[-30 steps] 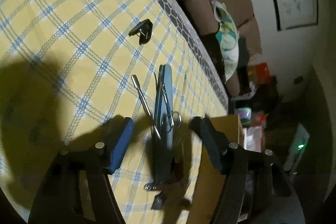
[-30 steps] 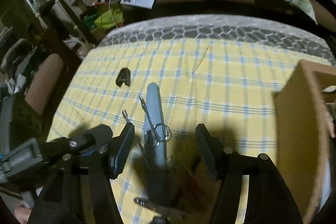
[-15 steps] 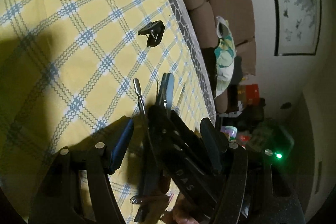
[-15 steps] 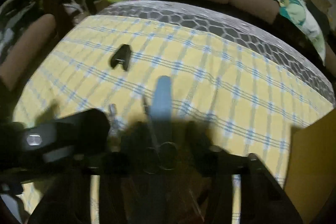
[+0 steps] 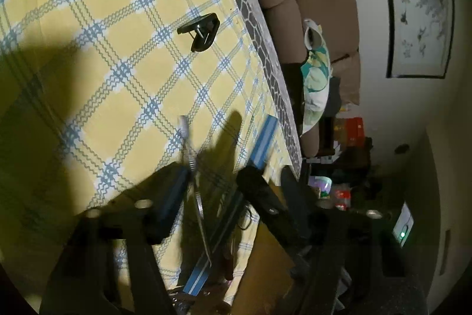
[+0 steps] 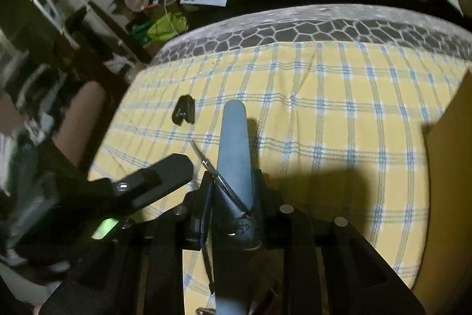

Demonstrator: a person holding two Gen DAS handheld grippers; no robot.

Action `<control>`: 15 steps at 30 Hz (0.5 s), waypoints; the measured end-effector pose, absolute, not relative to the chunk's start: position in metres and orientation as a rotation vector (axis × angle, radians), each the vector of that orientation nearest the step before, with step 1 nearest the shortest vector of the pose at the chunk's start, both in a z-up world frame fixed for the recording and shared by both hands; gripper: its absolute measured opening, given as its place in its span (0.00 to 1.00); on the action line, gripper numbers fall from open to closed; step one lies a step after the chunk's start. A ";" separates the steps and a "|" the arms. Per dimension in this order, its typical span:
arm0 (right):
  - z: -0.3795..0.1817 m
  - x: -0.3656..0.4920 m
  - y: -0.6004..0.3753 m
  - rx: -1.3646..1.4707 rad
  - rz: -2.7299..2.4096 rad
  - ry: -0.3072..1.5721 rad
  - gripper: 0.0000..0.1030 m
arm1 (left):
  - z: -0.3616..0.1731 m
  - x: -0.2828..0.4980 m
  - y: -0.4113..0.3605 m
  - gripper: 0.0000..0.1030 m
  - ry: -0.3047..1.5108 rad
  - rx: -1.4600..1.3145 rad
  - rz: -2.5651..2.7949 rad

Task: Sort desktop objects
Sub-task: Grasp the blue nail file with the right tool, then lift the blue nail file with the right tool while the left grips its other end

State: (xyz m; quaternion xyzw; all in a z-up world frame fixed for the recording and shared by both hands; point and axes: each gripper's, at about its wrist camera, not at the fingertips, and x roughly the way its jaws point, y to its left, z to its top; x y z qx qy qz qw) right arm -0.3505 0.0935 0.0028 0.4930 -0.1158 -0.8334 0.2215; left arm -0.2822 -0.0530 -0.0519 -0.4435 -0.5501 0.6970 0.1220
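Two tongs: right tongs (image 6: pixel 233 197) pinching blue file (image 6: pixel 234 143); left tongs (image 5: pixel 233 197) spread beside it.

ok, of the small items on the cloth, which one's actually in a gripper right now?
The blue nail file, clamped in the right gripper with small scissors lying against it. The black binder clip sits alone on the yellow checked cloth, untouched.

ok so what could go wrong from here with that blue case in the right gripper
1. Small scissors lie loose on the blue case that the right gripper is shut on; tilting could slide them off.
2. The left gripper sits close beside it, so they may collide.
3. A metal tool on the cloth could get knocked.
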 end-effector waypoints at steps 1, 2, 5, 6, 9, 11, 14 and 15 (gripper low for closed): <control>0.005 -0.350 0.096 1.361 -2.307 -0.327 0.24 | -0.053 -0.282 -0.051 0.30 -1.601 -1.298 2.032; 0.007 -0.348 0.099 1.364 -2.312 -0.329 0.24 | -0.054 -0.282 -0.050 0.23 -1.595 -1.306 2.036; 0.009 -0.345 0.111 1.370 -2.312 -0.374 0.24 | -0.055 -0.284 -0.039 0.10 -1.517 -1.368 2.071; 0.009 -0.344 0.115 1.372 -2.310 -0.391 0.24 | -0.056 -0.285 -0.034 0.08 -1.498 -1.385 2.068; 0.008 -0.344 0.121 1.374 -2.309 -0.431 0.24 | -0.050 -0.290 -0.019 0.00 -1.394 -1.411 2.101; 0.008 -0.344 0.125 1.375 -2.304 -0.462 0.24 | -0.044 -0.290 -0.014 0.00 -1.342 -1.415 2.126; 0.015 -0.342 0.128 1.362 -2.306 -0.474 0.24 | -0.032 -0.291 -0.013 0.00 -1.282 -1.401 2.163; 0.018 -0.341 0.130 1.353 -2.304 -0.482 0.24 | -0.028 -0.291 -0.014 0.00 -1.273 -1.393 2.164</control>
